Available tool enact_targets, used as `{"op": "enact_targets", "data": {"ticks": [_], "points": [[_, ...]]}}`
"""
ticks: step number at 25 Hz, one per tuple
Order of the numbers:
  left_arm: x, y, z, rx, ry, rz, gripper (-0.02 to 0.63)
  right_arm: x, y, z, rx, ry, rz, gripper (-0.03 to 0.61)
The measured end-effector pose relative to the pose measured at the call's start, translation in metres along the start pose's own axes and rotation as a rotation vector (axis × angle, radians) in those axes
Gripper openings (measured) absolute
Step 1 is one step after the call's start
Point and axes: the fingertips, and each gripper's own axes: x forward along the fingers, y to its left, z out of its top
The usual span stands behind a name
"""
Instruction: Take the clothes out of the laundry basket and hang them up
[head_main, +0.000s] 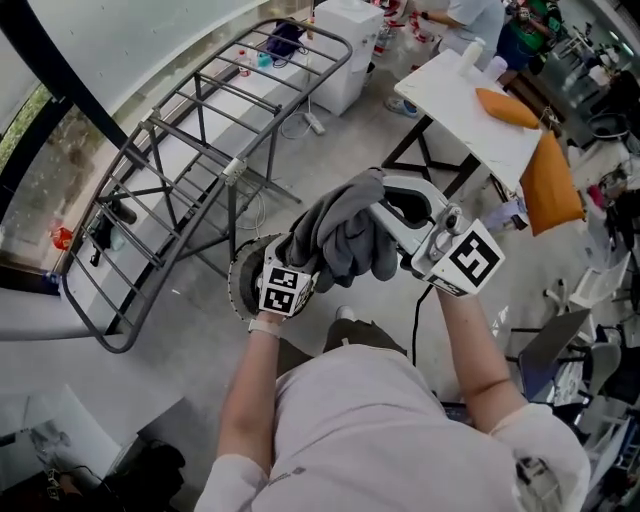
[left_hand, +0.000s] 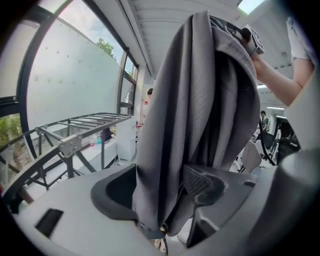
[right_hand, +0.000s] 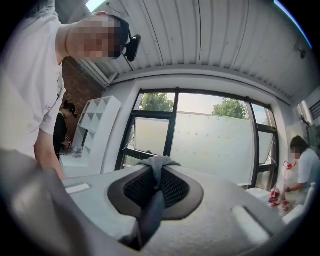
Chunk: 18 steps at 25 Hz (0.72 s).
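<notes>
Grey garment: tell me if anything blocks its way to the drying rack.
Nothing visible does. The grey garment is pinched in the right claw, and only open floor lies between it and the drying rack.

The drying rack (head_main: 200, 110) stands ahead and to the left of the left gripper (left_hand: 159, 192). Its top bars are mostly bare, with open gaps between them. Bare floor (head_main: 195, 305) lies between tool and rack. The grey garment (head_main: 345, 235) fills the space between that gripper's parted jaws. A white table (head_main: 455, 100) stands near the right gripper (right_hand: 156, 187), on its right.
</notes>
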Motion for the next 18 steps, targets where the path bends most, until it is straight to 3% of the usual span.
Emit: {"op": "enact_targets", "data": {"ticks": [2,5,11,18], "points": [[0.011,-0.011,0.008,-0.001,-0.015,-0.02,0.255,-0.009,-0.001,0.008,-0.008,-0.009,-0.006,0.032],[0.007,-0.007,0.016,-0.016,-0.026,0.032,0.015,-0.026,-0.004,0.015,0.003,-0.013,-0.034,0.032],[-0.054,0.051,0.027,-0.113,-0.112,0.22,0.012,-0.046,-0.015,0.0,0.019,0.084,-0.149,0.032],[-0.172,0.108,0.006,-0.122,-0.157,0.443,0.012,-0.024,0.013,-0.051,-0.01,0.233,-0.154,0.032]]}}
